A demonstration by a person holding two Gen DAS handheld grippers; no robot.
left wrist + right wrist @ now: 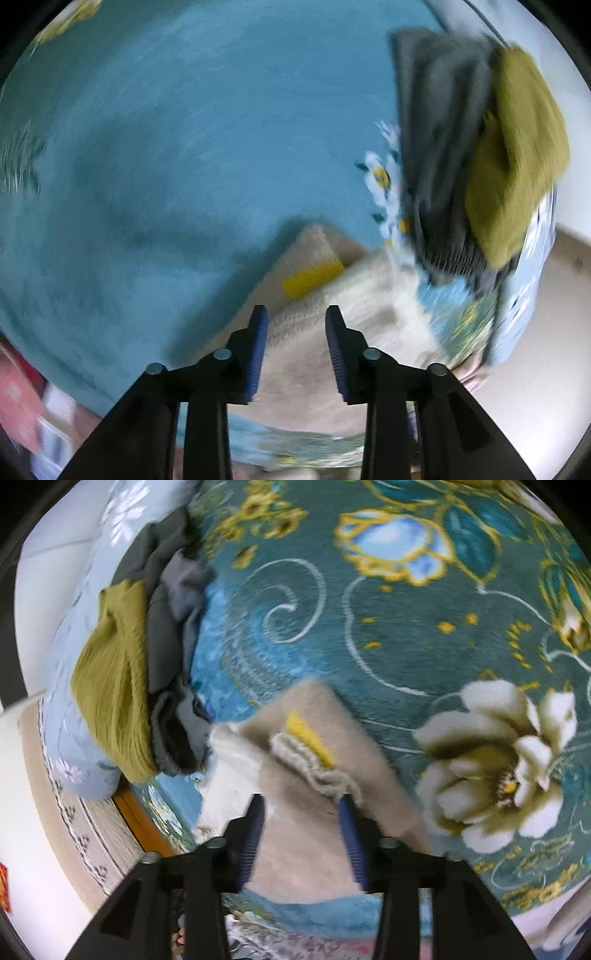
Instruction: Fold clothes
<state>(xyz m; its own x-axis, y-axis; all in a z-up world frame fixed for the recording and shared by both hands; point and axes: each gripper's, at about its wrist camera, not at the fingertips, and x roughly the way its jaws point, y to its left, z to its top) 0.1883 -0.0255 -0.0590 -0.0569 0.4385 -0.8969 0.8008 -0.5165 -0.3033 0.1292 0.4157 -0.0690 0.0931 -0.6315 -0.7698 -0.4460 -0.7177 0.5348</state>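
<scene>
Two wrist views look down on a bed covered by a teal blanket [406,635], plain blue-green in the left wrist view [184,147] and printed with blue, gold and cream flowers in the right one. Next in size is a heap of unfolded clothes at the blanket's edge: dark grey garments [173,635] with an olive-green knit [114,675] lying against them; the same heap appears at the upper right of the left wrist view, grey [439,129] beside olive [517,155]. Beside that heap, near both grippers, lies the beige garment [314,830], folded flat on the blanket, with a yellow label [310,738] and a cream ribbed edge showing; the left wrist view shows it [314,354] with the label [312,277] too.

Smallest are the grippers. Left gripper [295,321] has its blue-padded fingers spread apart above the beige cloth, pinching nothing. Right gripper [303,808] also stands with fingers spread, the beige fabric lying between and beneath them, ungripped. Both views are motion-blurred.
</scene>
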